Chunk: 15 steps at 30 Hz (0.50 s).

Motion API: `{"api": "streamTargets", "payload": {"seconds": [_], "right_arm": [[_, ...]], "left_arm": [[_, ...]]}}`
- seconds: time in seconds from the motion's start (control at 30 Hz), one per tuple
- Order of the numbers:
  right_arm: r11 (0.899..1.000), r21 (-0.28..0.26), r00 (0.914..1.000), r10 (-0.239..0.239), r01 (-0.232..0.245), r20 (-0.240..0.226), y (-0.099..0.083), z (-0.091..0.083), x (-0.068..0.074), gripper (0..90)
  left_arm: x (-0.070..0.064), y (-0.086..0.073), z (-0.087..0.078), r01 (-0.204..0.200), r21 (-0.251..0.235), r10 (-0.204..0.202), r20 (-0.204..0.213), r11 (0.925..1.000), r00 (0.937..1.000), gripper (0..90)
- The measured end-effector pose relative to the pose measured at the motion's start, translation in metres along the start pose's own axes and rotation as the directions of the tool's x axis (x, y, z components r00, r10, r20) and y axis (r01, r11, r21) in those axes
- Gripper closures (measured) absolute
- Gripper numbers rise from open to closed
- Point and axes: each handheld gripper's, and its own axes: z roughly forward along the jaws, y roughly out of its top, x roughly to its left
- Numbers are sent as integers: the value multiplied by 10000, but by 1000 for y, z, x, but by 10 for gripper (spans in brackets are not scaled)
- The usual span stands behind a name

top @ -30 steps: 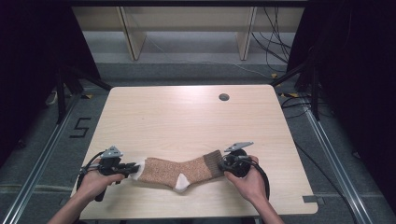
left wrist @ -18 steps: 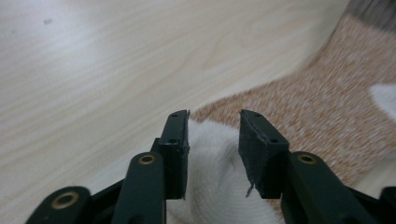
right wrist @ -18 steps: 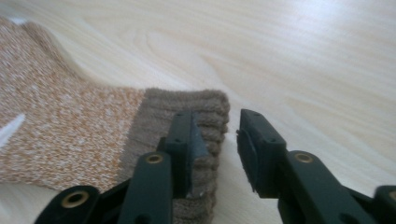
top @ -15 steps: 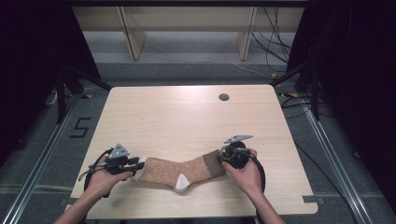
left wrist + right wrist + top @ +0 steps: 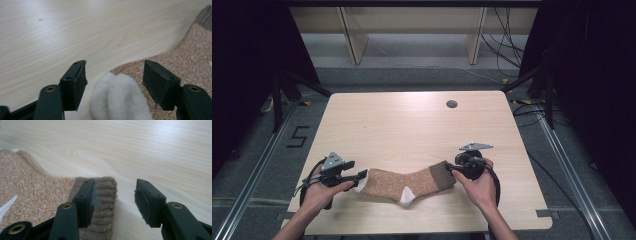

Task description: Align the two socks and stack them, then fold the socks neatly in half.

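Observation:
A speckled tan sock (image 5: 404,181) lies flat near the front edge of the wooden table (image 5: 412,125), with a white toe, a white heel patch (image 5: 406,195) and a grey-brown ribbed cuff (image 5: 442,175). My left gripper (image 5: 360,176) is at the toe end. In the left gripper view it (image 5: 115,73) stands open, with the white toe (image 5: 117,100) between its jaws and not pinched. My right gripper (image 5: 452,168) is at the cuff end. In the right gripper view it (image 5: 115,185) is open too, and the cuff (image 5: 105,192) lies under its left jaw and part of the gap.
A dark round cable hole (image 5: 451,104) sits near the table's far right edge. The bare tabletop stretches beyond the sock. Behind the table stand pale shelf legs (image 5: 352,40), and cables (image 5: 507,55) lie on the floor to the right.
My left gripper has shifted slightly right and tilted toward the toe. My right gripper has barely moved. The sock lies where it was.

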Motion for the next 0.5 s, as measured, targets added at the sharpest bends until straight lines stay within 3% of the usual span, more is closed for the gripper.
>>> {"api": "streamTargets", "payload": {"seconds": [0.07, 0.1, 0.27, 0.3, 0.33, 0.43, 0.5], "right_arm": [[9991, 162, 9992, 397, -398, 50, 1, -2, 1, 491], [9999, -12, 9999, 166, -166, -24, 0, 0, -1, 490], [9998, 142, 9999, 149, -148, -45, -1, 1, -2, 480], [9989, 304, 9993, 349, -346, -92, -2, -1, -1, 479], [9998, 120, 9999, 144, -144, -57, -2, 0, -2, 476], [9992, 345, 9997, 220, -222, 63, -4, -1, -4, 474], [9989, 305, 9990, 353, -345, -264, -6, 0, -6, 474]], "left_arm": [[1, -2, -2, 172, -56, -172, -98, 9998, 9998, 305], [2, -3, -3, 198, -3, -198, -77, 9998, 9998, 303], [6, -5, -6, 482, 18, -482, -288, 9988, 9984, 298], [7, -4, -6, 532, 15, -531, -316, 9986, 9981, 296], [7, -4, -6, 601, 8, -600, -378, 9982, 9975, 291], [10, -3, -5, 727, 62, -723, -415, 9973, 9965, 297], [11, -3, -3, 977, 94, -972, -392, 9952, 9945, 312]]}}
